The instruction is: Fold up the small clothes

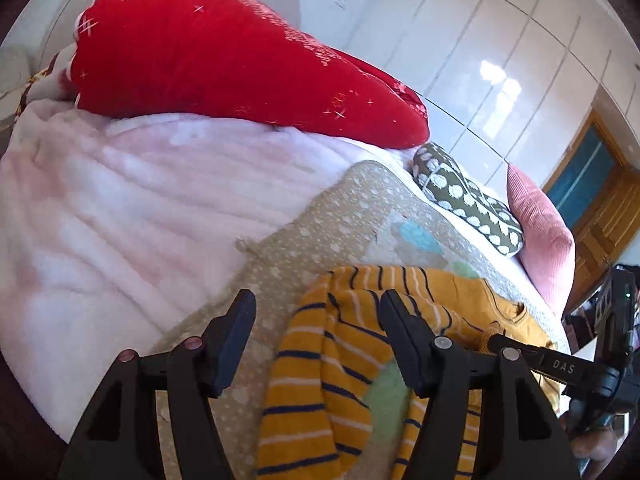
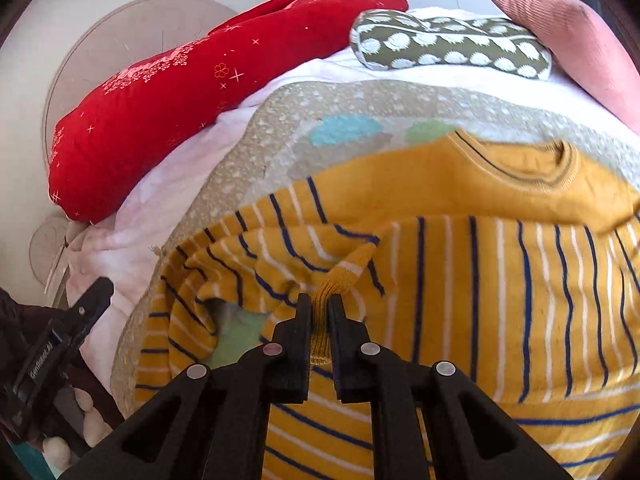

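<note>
A yellow striped sweater (image 2: 500, 280) is spread on a beige dotted mat (image 2: 256, 152). Its ribbed cuff (image 2: 320, 312) is pinched by the right gripper (image 2: 319, 307). The left gripper (image 1: 316, 304) is held open, empty, over a sleeve.

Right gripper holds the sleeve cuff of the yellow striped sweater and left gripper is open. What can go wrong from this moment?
1. The right gripper pinches only the ribbed cuff, so it may slip out when pulled.
2. The sleeve is bunched, so the fold on the sweater may crease.
3. The left gripper is open and holds nothing, so the sweater could drag across the beige blanket.
</note>
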`<state>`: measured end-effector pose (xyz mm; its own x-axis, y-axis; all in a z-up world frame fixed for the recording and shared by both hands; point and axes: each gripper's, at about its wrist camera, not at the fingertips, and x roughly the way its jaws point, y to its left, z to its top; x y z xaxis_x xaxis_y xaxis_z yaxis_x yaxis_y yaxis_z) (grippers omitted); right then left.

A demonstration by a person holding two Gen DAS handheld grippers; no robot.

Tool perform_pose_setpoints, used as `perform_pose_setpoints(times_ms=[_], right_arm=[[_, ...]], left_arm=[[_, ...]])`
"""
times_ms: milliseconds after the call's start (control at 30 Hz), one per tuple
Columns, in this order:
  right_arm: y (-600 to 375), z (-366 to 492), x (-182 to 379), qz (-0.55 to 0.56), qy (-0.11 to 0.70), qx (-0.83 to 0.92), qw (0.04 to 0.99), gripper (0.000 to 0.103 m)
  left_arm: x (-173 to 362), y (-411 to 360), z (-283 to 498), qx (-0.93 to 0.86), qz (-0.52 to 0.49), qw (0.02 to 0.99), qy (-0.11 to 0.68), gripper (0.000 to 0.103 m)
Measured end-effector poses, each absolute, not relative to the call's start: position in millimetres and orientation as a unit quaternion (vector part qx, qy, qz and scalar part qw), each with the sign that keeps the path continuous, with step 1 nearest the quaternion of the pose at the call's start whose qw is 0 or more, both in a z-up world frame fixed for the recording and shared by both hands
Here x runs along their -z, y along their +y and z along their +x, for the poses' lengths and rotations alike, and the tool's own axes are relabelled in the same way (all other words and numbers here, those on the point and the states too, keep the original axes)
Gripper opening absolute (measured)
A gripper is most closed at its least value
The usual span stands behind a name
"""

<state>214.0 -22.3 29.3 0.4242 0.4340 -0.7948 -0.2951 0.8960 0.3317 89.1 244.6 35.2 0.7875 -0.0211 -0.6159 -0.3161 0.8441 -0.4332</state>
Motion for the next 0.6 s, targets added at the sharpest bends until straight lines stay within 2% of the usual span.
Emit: perform_pose_setpoints(times_ms=[233,333,367,433,500,600], right_arm=[[41,270,17,0.105,0.576,-0.227,0.779,0.014],[50,258,10,0.088,0.554,-0.221,0.798,0.016],[51,250,2,0.091,0.542,-0.230,0.803,0.018],[54,228,-14,0.076,0.521,-0.249,0.813,0.037],[59,199,-26,0.048,0.503,-0.274,0.818,0.050],[71,151,-37,0.002,0.493,-0.325,0.807,0.053]], left_arm=[[-12,300,83,-0.131,-0.319,0.884,0.315,0.064],[-8,310,81,-0.140,-0.323,0.880,0.320,0.064],[-7,312,81,-0.143,-0.321,0.880,0.321,0.064],[-7,317,80,-0.152,-0.318,0.880,0.319,0.064],[-6,322,79,-0.164,-0.318,0.877,0.319,0.064],[-5,330,75,-0.183,-0.319,0.874,0.317,0.064]])
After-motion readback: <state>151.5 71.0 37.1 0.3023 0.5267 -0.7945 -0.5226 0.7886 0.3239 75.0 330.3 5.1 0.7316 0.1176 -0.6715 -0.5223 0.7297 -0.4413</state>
